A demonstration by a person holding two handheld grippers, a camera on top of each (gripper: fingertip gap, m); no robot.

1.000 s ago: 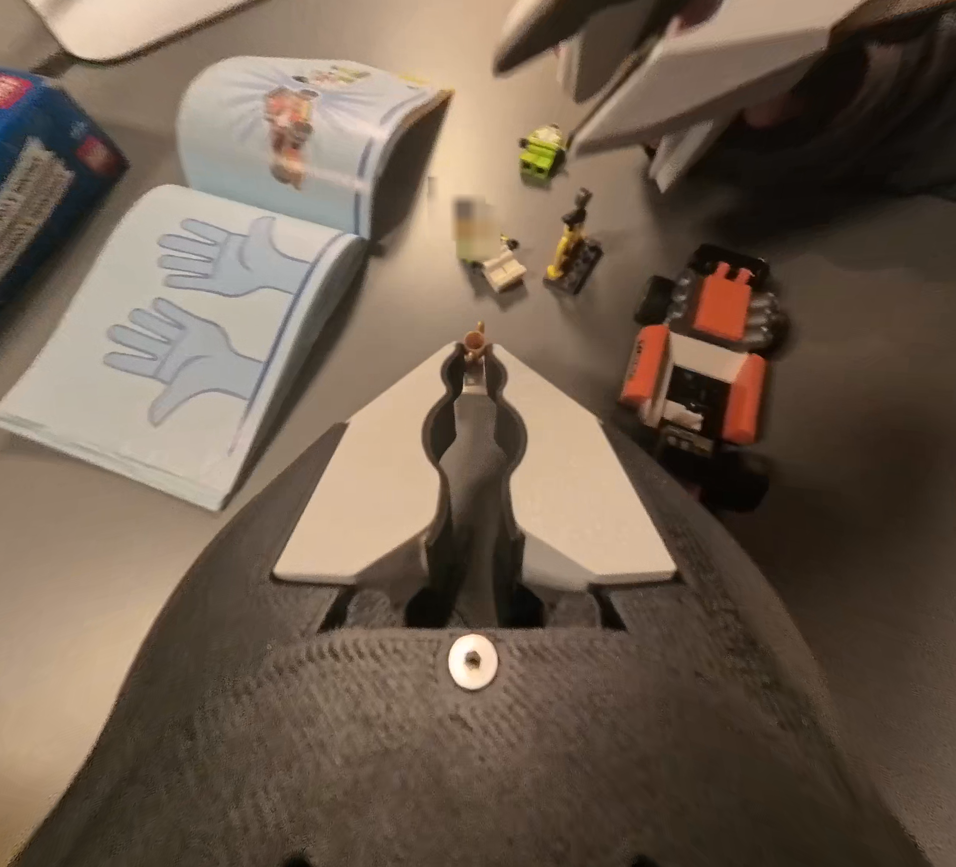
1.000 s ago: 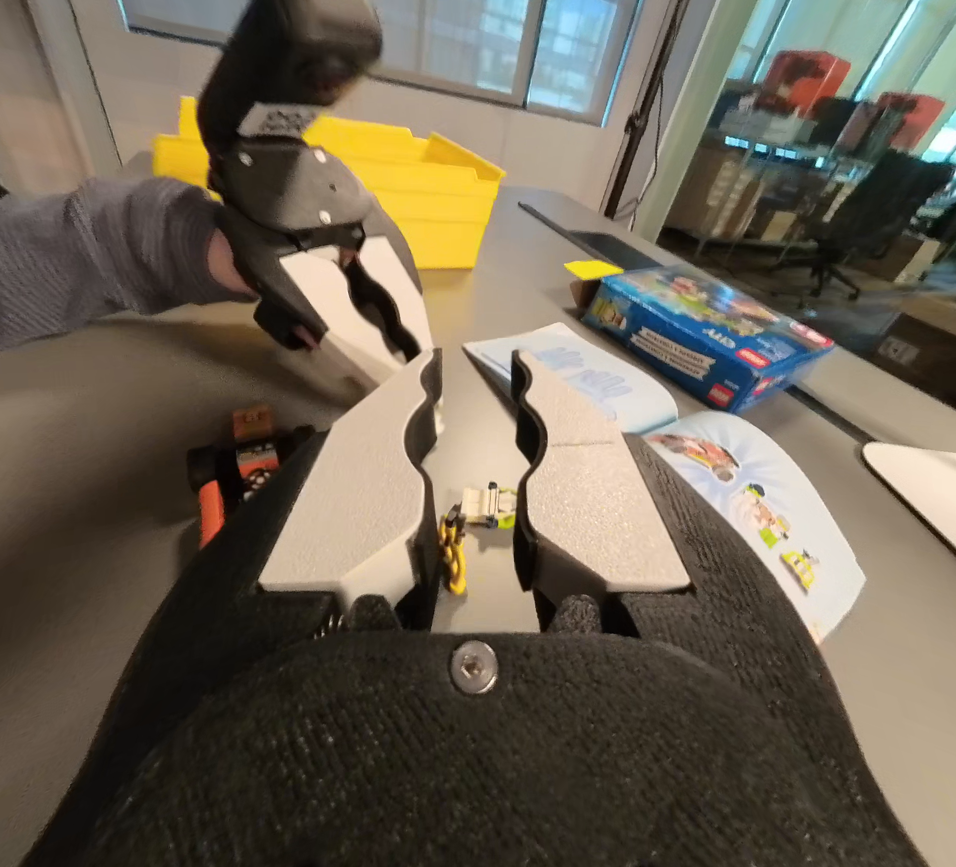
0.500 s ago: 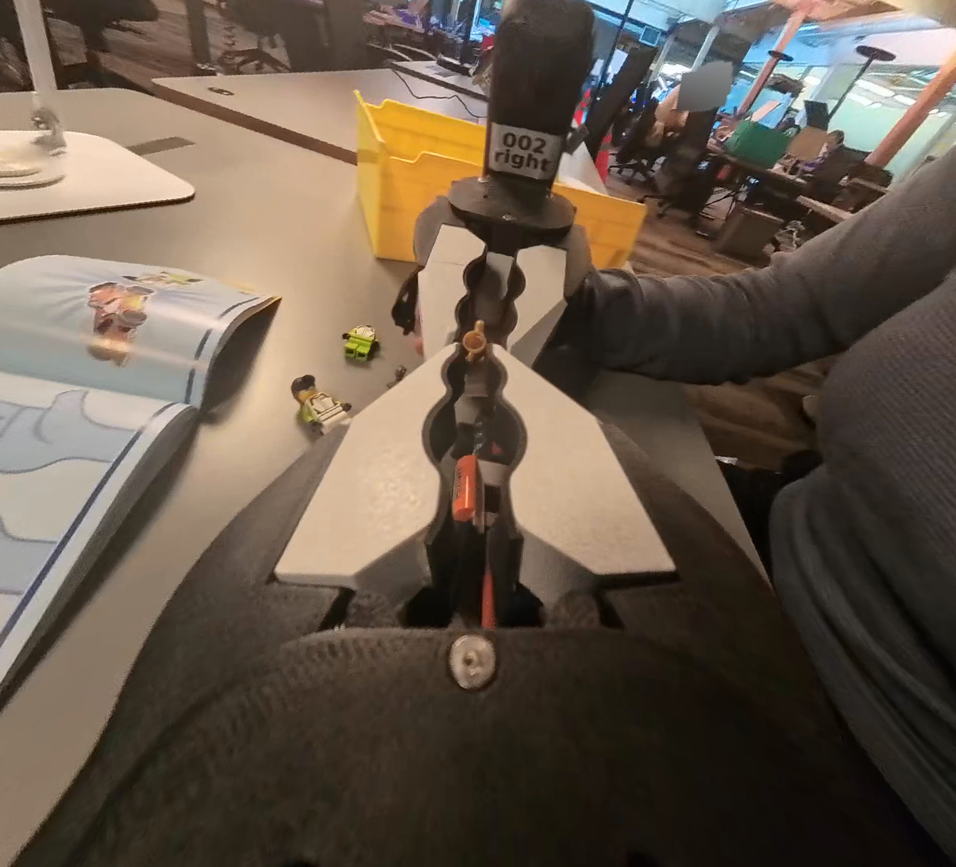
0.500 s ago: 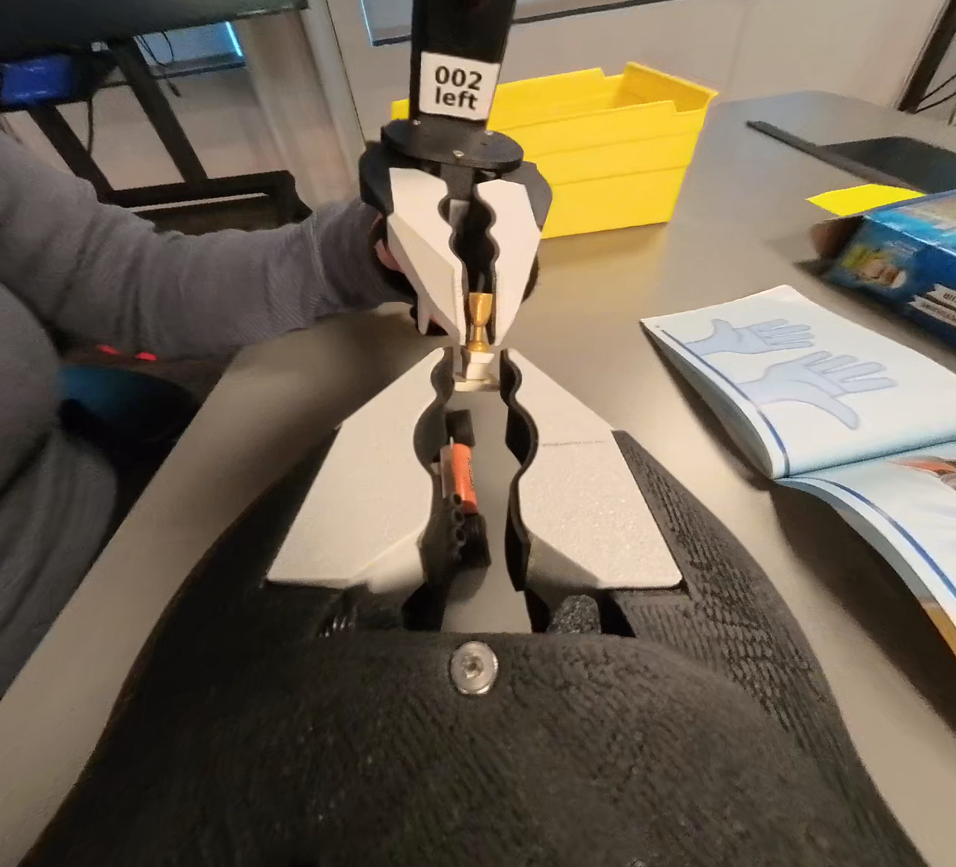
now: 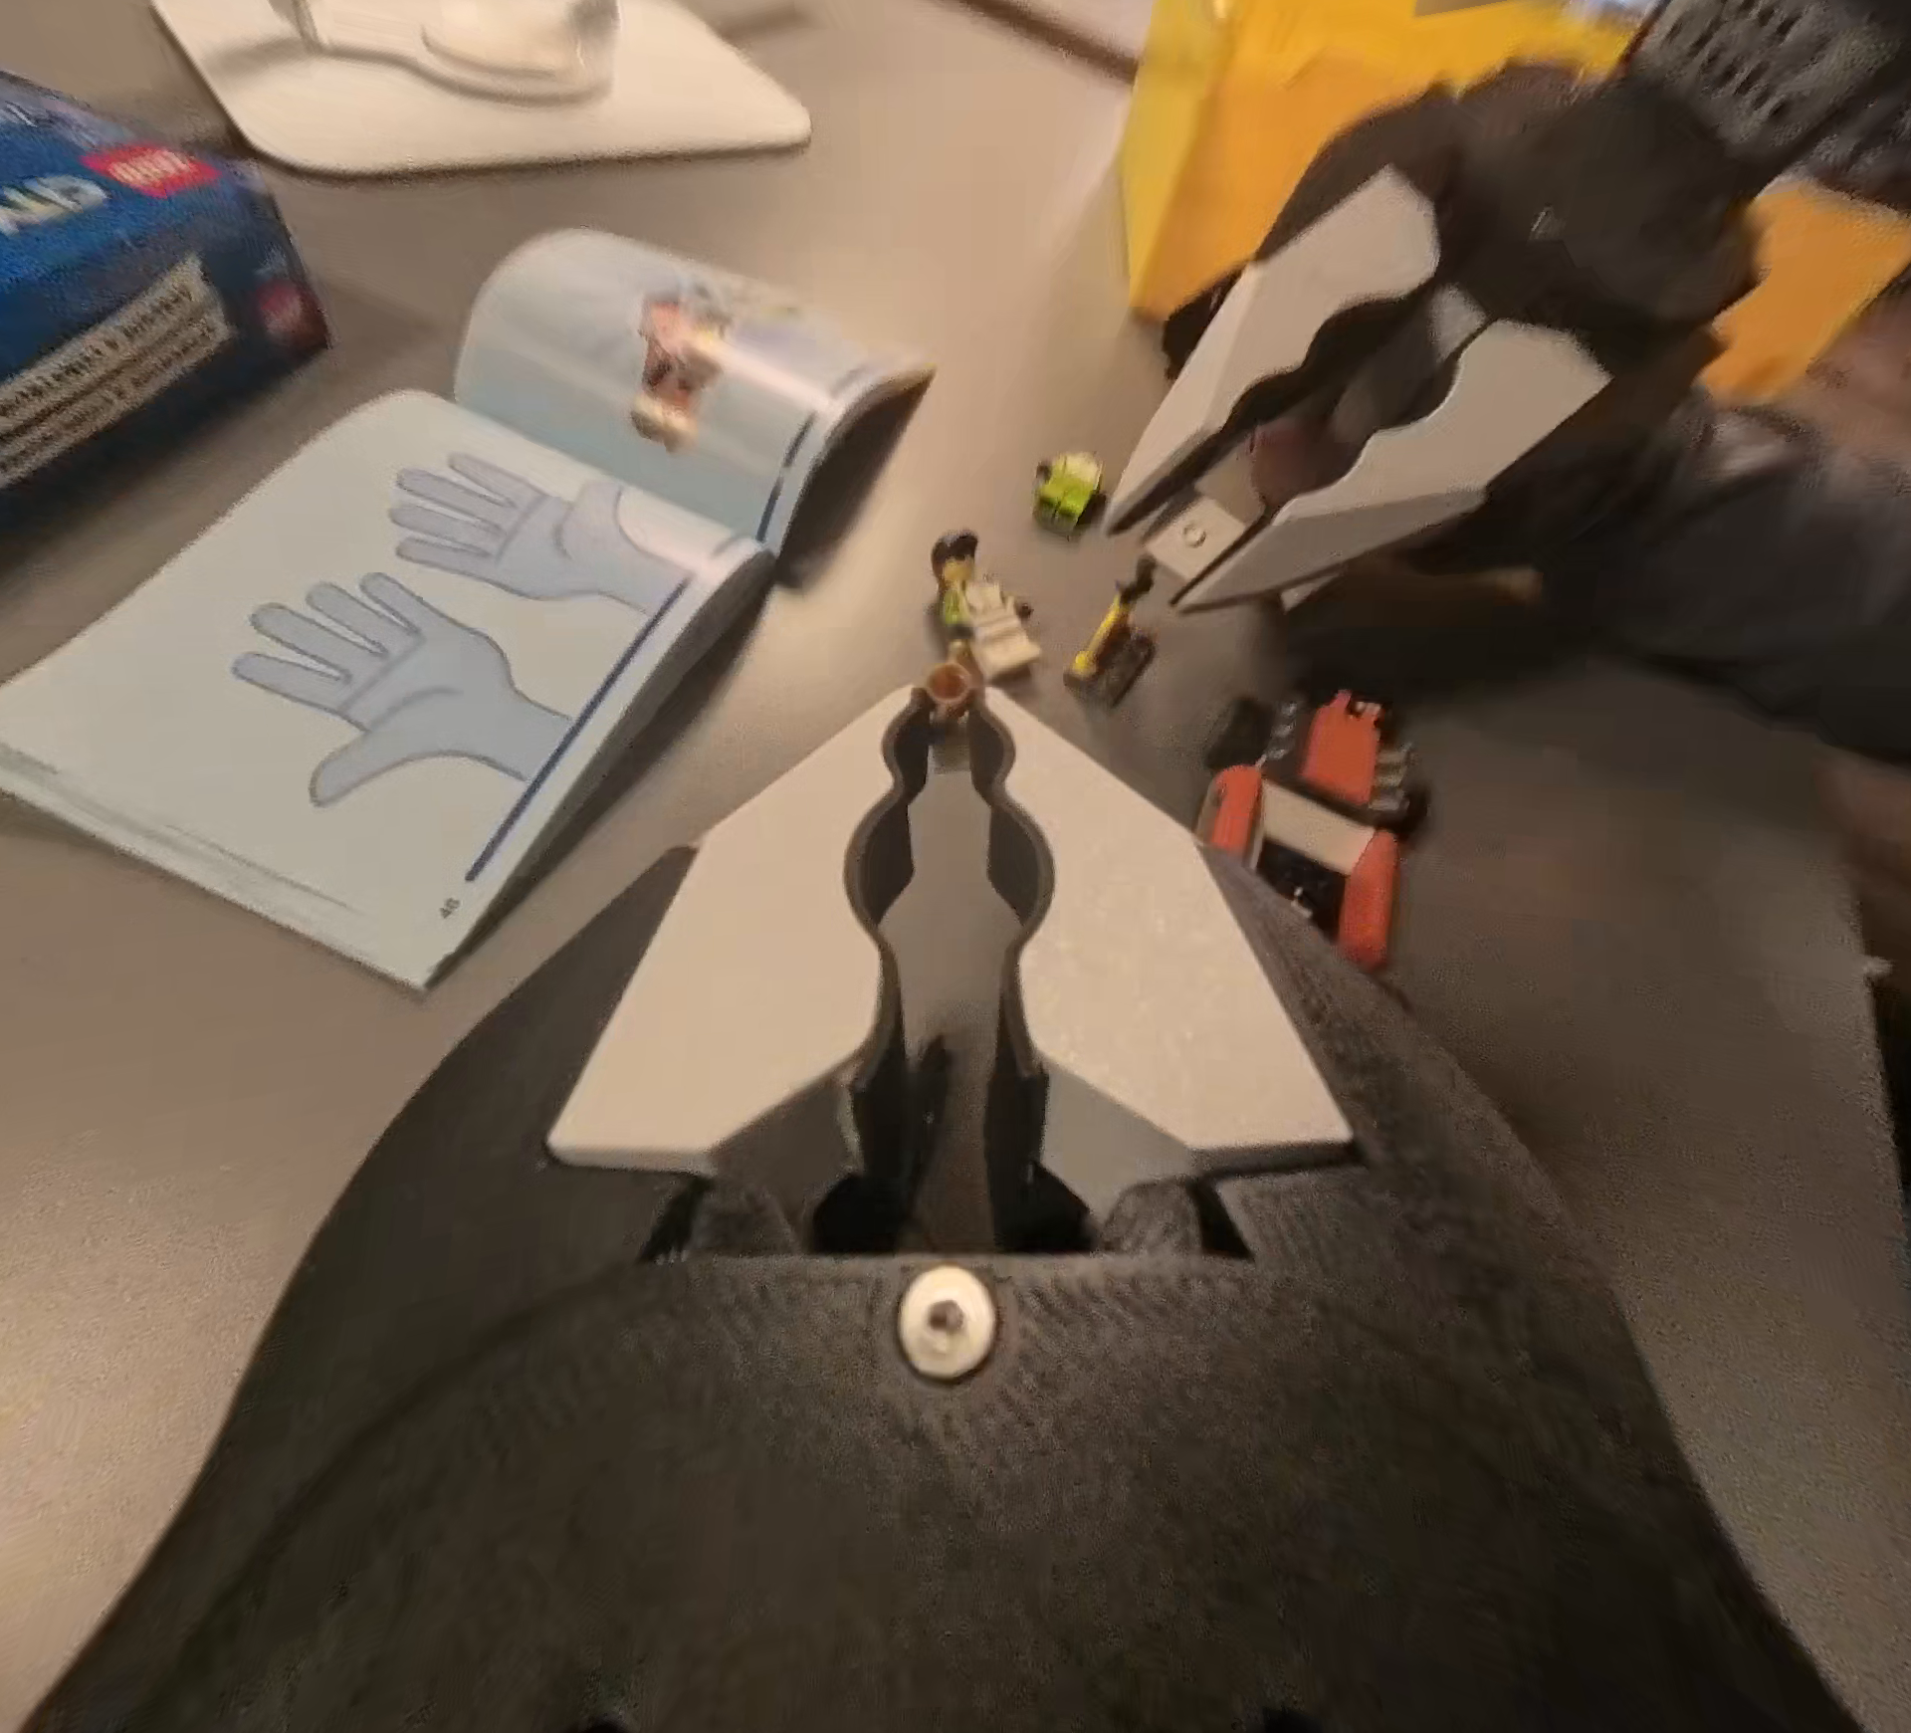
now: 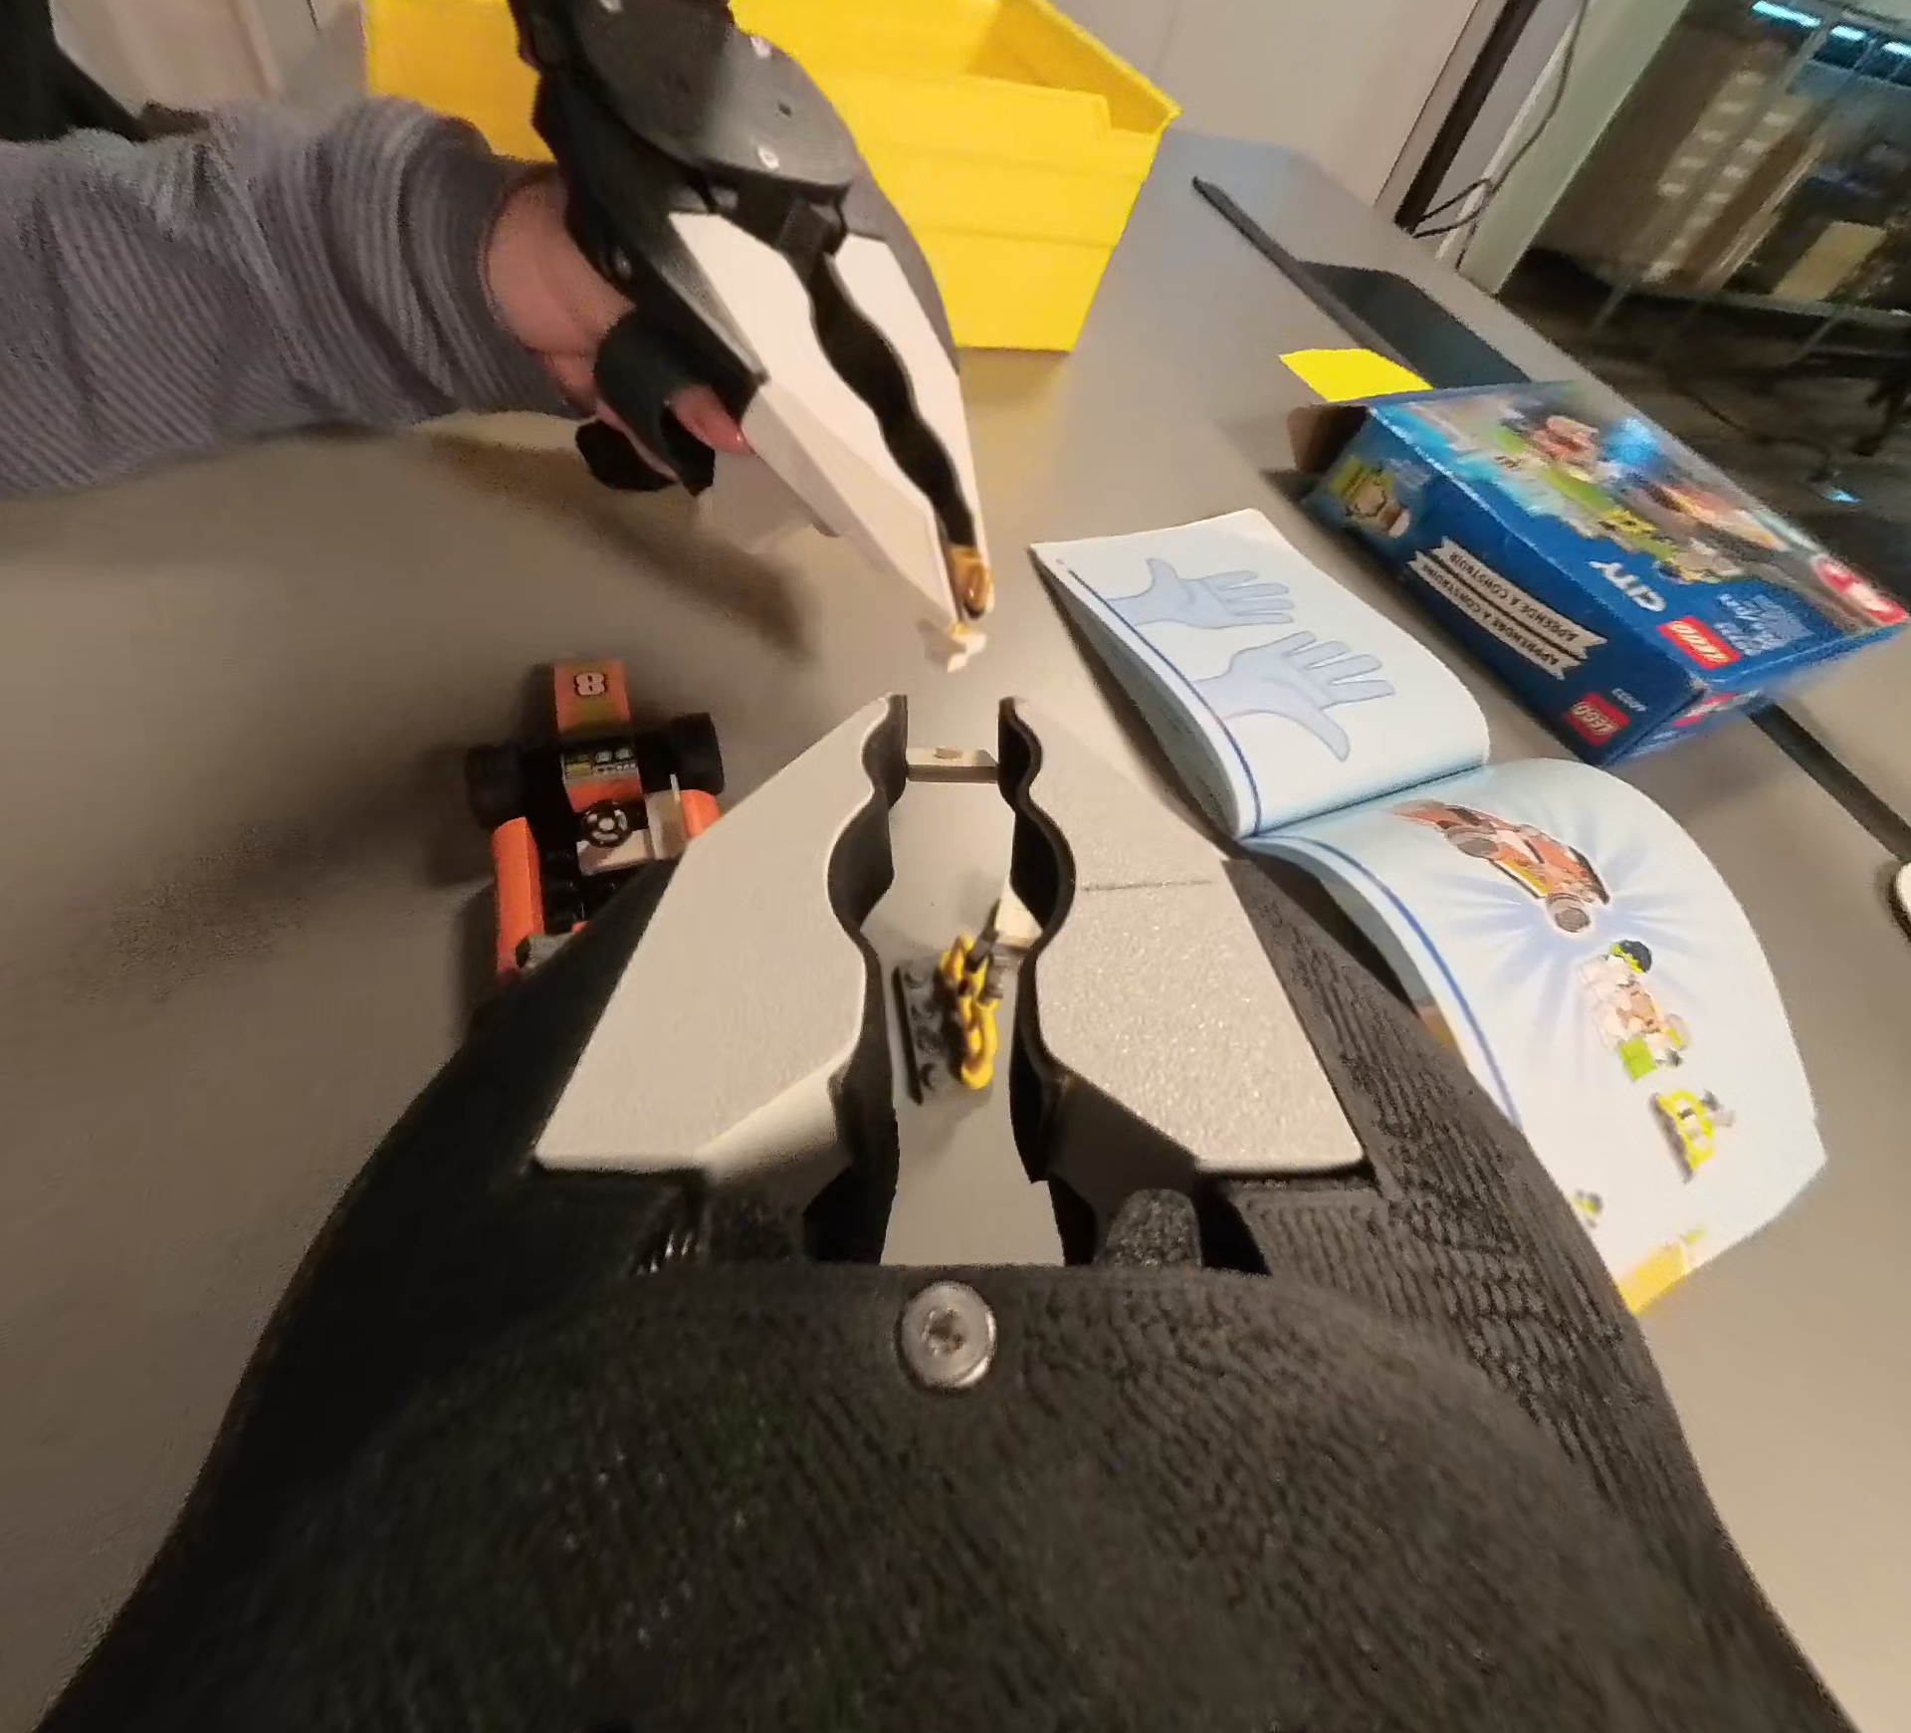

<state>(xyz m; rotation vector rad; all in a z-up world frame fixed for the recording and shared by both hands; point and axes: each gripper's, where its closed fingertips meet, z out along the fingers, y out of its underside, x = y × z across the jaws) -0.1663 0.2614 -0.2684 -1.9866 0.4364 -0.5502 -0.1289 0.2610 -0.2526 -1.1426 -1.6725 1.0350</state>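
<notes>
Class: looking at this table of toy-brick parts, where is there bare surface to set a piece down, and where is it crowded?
Bare grey table lies left of the orange toy car, toward the sleeve. More lies between the yellow bin and the open booklet. It is crowded between booklet and car, around the minifigure and both claws.

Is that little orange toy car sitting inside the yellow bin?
No. The orange toy car stands on the grey table, well in front of the yellow bin.

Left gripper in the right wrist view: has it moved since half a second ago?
Yes. The left gripper, which was upright and tip to tip with the right gripper, now tilts toward the booklet, apart from it.
</notes>
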